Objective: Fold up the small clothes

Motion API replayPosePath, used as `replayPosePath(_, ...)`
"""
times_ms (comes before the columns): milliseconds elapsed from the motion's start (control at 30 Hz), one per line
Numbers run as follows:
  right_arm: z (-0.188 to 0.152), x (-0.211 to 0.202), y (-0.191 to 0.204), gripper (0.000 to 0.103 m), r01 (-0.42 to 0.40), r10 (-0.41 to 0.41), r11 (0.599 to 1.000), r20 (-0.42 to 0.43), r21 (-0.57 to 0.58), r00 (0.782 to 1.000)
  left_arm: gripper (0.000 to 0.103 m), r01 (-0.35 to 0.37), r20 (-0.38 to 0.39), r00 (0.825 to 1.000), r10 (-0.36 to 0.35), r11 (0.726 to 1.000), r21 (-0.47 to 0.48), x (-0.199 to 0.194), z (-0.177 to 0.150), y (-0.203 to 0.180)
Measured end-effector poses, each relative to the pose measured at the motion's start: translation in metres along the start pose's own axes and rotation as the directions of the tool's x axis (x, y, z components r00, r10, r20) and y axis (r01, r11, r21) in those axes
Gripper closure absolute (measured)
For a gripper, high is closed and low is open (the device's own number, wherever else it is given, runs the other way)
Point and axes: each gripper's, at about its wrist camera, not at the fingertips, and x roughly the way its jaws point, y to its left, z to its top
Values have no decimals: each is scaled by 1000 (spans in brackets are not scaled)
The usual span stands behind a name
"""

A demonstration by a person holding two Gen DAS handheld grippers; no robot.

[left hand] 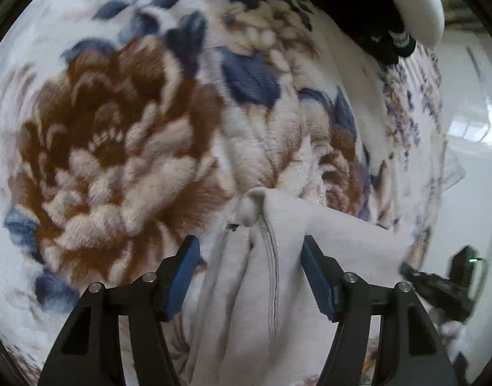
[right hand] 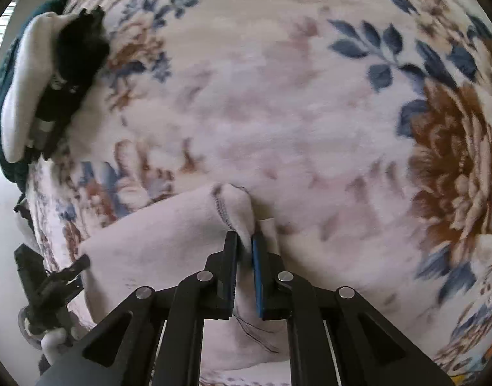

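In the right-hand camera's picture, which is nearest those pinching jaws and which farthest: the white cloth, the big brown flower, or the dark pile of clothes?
1. White cloth: pinched in the right gripper itself.
2. Big brown flower: printed on the blanket, off to the right.
3. Dark pile of clothes: far upper left, at the blanket's edge.

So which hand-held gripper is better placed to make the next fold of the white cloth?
Probably the right hand-held gripper: it is shut on the white cloth. The left is open around it.

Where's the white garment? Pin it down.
The white garment lies on the floral blanket, one corner pinched in the right tongs, another between the open left tongs.
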Motion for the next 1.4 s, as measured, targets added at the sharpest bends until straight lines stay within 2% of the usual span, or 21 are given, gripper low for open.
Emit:
replayPosePath(33,2,2,-3,92,-38,39,999,-24,19,999,40,62,-2,998,-62,998,-15,-7,-4,3)
replayPosePath(100,1,-2,-11,82,-122,125,991,-51,59,991,36,173,-2,985,-173,985,-25,-19,-12,12)
replayPosePath(133,1,-4,-13,64,-139,142,989,-54,56,988,29,217,-2,976,-218,976,-32,-23,-17,18)
replayPosePath(167,1,-8,-17,45,-164,167,985,-54,52,984,27,244,-5,970,-245,969,-47,-23,-22,24)
replayPosePath(200,0,-9,-21,39,-186,189,981,-55,54,980,27,260,-14,965,-262,963,-71,-19,-26,31)
replayPosePath(267,-3,-4,-32,31,-233,239,970,-82,69,968,27,281,-45,956,-288,952,-120,-4,-34,44)
replayPosePath(333,-6,12,-43,29,-289,301,952,-142,97,943,27,308,-68,945,-321,940,-146,11,-41,48)
replayPosePath(367,-10,24,-48,29,-330,346,937,-181,115,920,27,322,-69,940,-333,937,-135,13,-42,46)
replayPosePath(467,-17,47,-47,29,-380,395,918,-255,109,882,27,335,-75,936,-343,937,-101,20,-42,36)
replayPosePath(633,-24,66,-34,29,-416,422,905,-283,86,861,30,344,-52,937,-347,937,-55,19,-44,21)
replayPosePath(700,-25,66,-33,36,-421,427,903,-271,83,863,49,342,-41,938,-343,939,-40,16,-45,17)
replayPosePath(733,-26,65,-33,53,-425,429,902,-265,75,863,70,328,-33,944,-329,944,-39,15,-44,17)
replayPosePath(767,-27,64,-30,69,-416,415,908,-261,53,872,84,322,-24,946,-323,946,-44,13,-45,19)
replayPosePath(800,-28,64,-27,73,-411,407,911,-257,40,877,84,329,-17,944,-331,943,-51,12,-46,21)
replayPosePath(833,-29,64,-24,82,-411,404,911,-253,26,879,84,331,-3,943,-331,942,-62,9,-47,23)
replayPosePath(867,-30,61,-19,84,-404,393,915,-244,6,887,85,330,3,944,-330,942,-64,7,-48,23)
replayPosePath(967,-33,48,-7,87,-404,389,915,-216,-26,895,87,317,19,949,-316,947,-51,-3,-52,13)
replayPosePath(1100,-37,22,12,88,-418,402,907,-187,-54,896,88,317,25,948,-317,948,-13,-27,-53,-11)
replayPosePath(1267,-31,-37,52,88,-458,442,882,-145,-109,885,88,331,69,941,-332,943,27,-87,-39,-37)
replayPosePath(1400,-10,-91,103,88,-487,476,857,-100,-171,874,88,350,138,924,-356,935,65,-150,-6,-57)
